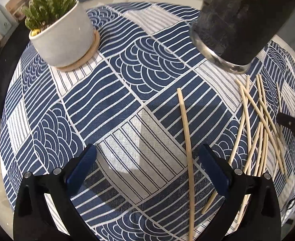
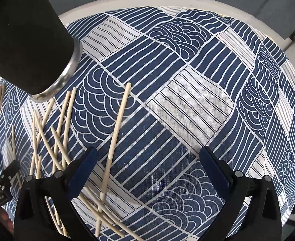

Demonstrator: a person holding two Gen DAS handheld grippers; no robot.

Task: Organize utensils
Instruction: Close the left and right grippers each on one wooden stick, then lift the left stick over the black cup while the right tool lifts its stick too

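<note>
Several pale wooden chopsticks lie loose on the blue-and-white patterned tablecloth. In the left wrist view one lone chopstick (image 1: 188, 150) runs between my fingers near the right one, and a crossed pile (image 1: 260, 128) lies to the right. A tall black holder with a metal base rim (image 1: 233, 26) stands behind them. My left gripper (image 1: 147, 156) is open and empty above the cloth. In the right wrist view my right gripper (image 2: 147, 156) is open and empty; one chopstick (image 2: 115, 132) lies just inside its left finger, the pile (image 2: 50, 132) further left, the holder (image 2: 30, 46) at upper left.
A potted cactus in a white pot on a wooden saucer (image 1: 63, 34) stands at the back left. The round table's white edge (image 2: 167, 0) shows beyond the cloth. The right gripper's tip (image 1: 292, 124) shows at the left wrist view's right edge.
</note>
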